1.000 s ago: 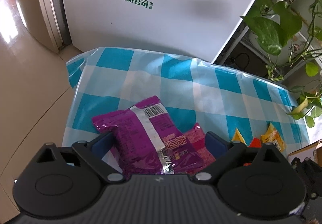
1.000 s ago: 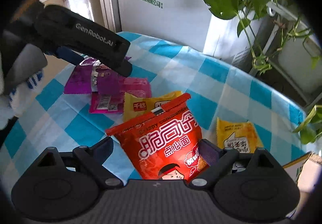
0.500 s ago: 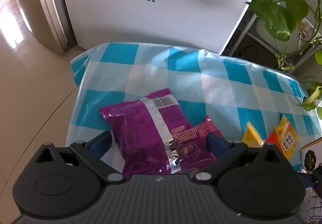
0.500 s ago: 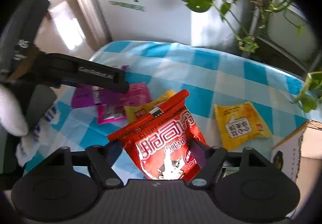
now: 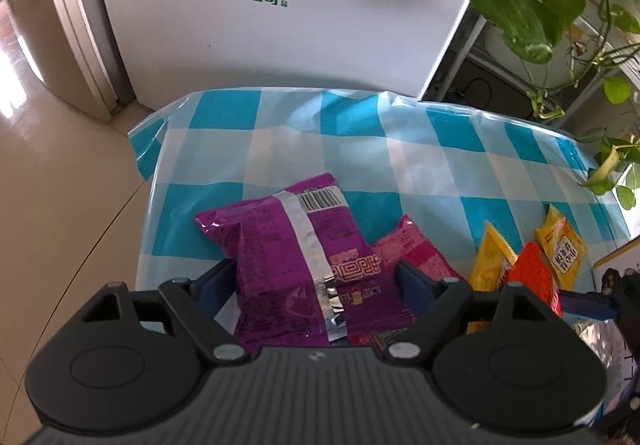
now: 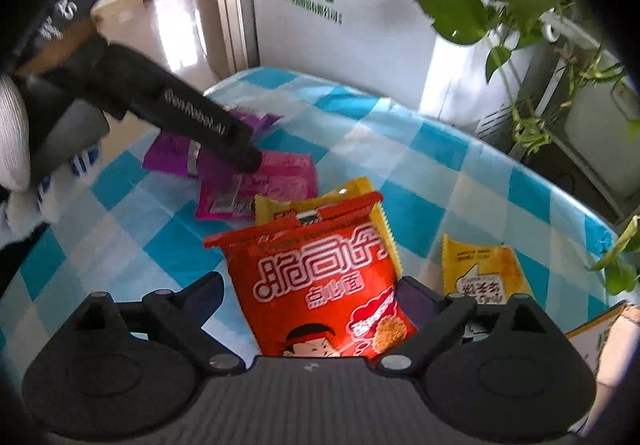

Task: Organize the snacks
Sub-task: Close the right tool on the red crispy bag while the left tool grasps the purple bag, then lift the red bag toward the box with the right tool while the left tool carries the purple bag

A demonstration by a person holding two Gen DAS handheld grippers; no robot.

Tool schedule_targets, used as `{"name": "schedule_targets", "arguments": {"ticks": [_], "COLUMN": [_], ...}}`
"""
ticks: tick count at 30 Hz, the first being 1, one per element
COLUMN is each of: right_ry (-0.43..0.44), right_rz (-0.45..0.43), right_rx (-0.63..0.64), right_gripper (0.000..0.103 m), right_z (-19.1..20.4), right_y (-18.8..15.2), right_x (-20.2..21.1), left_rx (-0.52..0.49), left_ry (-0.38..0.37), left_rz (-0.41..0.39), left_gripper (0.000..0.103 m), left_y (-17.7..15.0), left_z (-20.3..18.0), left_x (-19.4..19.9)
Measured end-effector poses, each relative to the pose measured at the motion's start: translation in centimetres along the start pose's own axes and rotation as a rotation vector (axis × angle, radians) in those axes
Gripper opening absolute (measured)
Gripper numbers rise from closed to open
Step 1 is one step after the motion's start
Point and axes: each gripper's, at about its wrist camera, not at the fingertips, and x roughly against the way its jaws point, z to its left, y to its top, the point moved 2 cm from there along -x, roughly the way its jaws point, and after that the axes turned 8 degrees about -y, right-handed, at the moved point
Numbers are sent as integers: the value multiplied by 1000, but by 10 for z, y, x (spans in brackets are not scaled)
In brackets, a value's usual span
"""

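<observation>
1. Right now your left gripper [image 5: 316, 281] points down at the purple snack bag [image 5: 296, 265], which lies between its blue fingers [image 5: 212, 281] on the blue-and-white checked tablecloth [image 5: 400, 149]. Its jaws have just been closing, and both pads sit against the bag's sides.
2. Under that bag, the pink packet [image 5: 412, 249] sticks out toward the right finger.
3. Your right gripper [image 6: 308, 297] has the red snack bag [image 6: 320, 285] between its fingers. Its jaws have just been opening; the right pad sits at the bag's edge, while the left finger [image 6: 200, 297] stands apart from it, so the bag is not clamped.
4. Behind the red bag, a yellow packet [image 6: 320, 197] peeks out, touching it.
5. A second yellow packet [image 6: 480, 269] lies on the cloth just right of your right gripper.
6. At the lower right edge of the right wrist view you see the corner of a cardboard box [image 6: 600, 329].
7. Beyond the table stand a white panel with green printing [image 5: 280, 5] and a leafy plant [image 5: 540, 5].
</observation>
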Motion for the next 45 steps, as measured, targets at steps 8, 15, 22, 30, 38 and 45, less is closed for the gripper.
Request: {"name": "schedule_targets", "arguments": {"ticks": [8, 15, 22, 30, 38, 45], "right_ry": [-2, -30, -69, -85, -133, -141], "right_rz": [22, 63, 97, 102, 44, 12], "right_rx": [-94, -152, -295, -360, -470, -516], "right_gripper": [75, 75, 71, 71, 71, 71], "right_z": [-8, 2, 1, 7, 9, 4], "right_y": [2, 3, 4, -6, -13, -18], "right_x": [0, 5, 18, 34, 71, 81], "left_rx": [-26, -26, -34, -40, -31, -61], "left_ry": [-10, -15, -36, -30, -67, -106], "left_rz": [21, 7, -13, -54, -57, -89], "left_gripper": [91, 84, 73, 69, 68, 67], "left_y": [0, -1, -2, -8, -24, -28], "left_z": [-6, -5, -5, -2, 3, 0], "left_x": [-4, -4, 5, 16, 32, 48]}}
